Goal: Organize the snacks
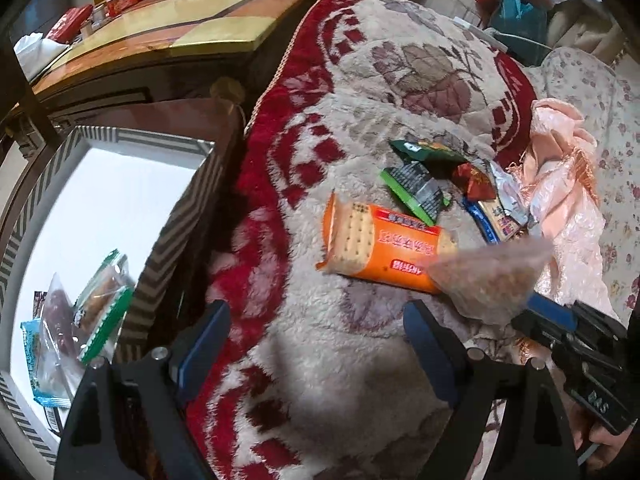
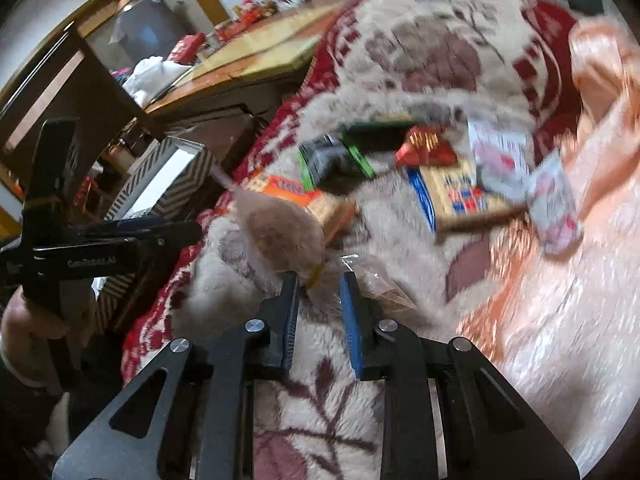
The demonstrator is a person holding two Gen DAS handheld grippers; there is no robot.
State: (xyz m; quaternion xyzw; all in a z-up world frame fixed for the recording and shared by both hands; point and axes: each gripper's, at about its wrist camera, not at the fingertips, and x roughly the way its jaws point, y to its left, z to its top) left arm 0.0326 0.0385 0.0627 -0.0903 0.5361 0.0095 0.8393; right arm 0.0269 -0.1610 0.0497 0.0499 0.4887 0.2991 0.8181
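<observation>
My right gripper (image 2: 318,280) is shut on the edge of a clear bag of brown snacks (image 2: 284,240) and holds it above the blanket; the bag (image 1: 488,276) shows blurred in the left wrist view, with the right gripper (image 1: 532,308) behind it. My left gripper (image 1: 316,320) is open and empty over the blanket. An orange cracker pack (image 1: 376,244) and several small snack packets (image 1: 440,176) lie on the blanket. A striped box (image 1: 176,216) at the left holds several snack packets (image 1: 80,320).
The red and cream fleece blanket (image 1: 360,100) covers the bed. A pink cloth (image 1: 560,184) lies at the right. A wooden table (image 1: 160,36) with clutter stands behind the box. The left gripper (image 2: 120,236) shows at the left of the right wrist view.
</observation>
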